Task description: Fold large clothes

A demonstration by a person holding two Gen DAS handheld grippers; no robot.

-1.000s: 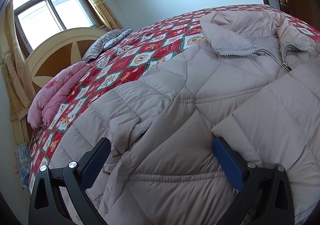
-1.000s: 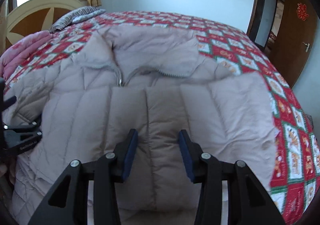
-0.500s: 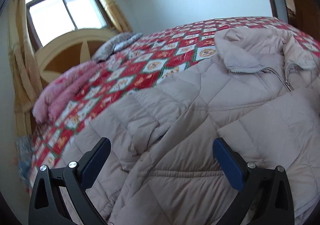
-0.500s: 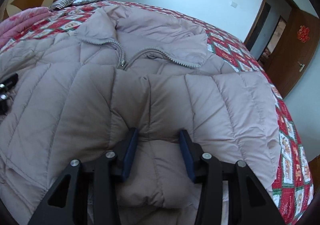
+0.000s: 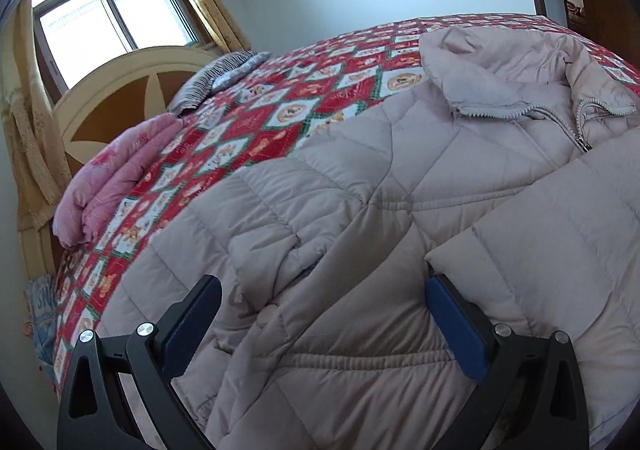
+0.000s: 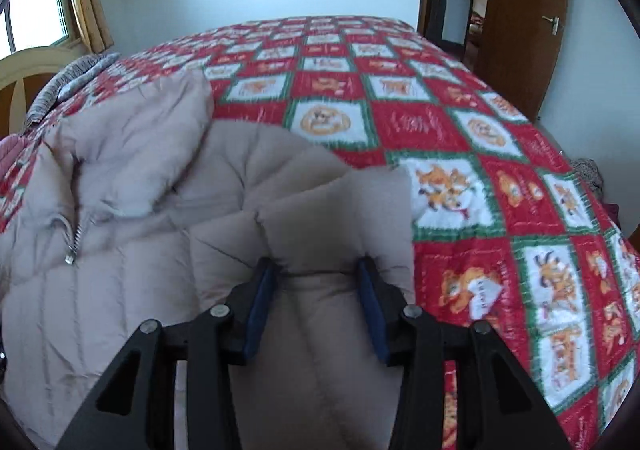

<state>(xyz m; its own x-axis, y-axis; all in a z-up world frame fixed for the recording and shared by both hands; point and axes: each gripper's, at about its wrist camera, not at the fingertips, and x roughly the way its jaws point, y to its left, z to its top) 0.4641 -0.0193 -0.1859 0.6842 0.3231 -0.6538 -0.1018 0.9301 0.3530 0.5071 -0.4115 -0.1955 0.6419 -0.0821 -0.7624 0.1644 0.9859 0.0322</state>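
Observation:
A large beige padded jacket (image 5: 360,178) lies front up on the bed, its collar and zip (image 5: 576,130) at the upper right. My left gripper (image 5: 320,314) is wide open just above the jacket's left side, holding nothing. My right gripper (image 6: 316,290) is shut on a thick fold of the jacket's right sleeve (image 6: 320,218), which bulges between the blue pads and is lifted over the jacket's body. The jacket's collar (image 6: 132,154) shows at the left of the right wrist view.
The bed has a red, white and green patterned quilt (image 6: 460,138). A folded pink blanket (image 5: 108,182) and a striped pillow (image 5: 216,82) lie by the headboard (image 5: 120,90) under the window. A brown door (image 6: 524,22) stands open at the far right.
My right gripper has swung to the right with the sleeve fold in it, so the quilt now fills its view. My left gripper stayed open and shifted only slightly.

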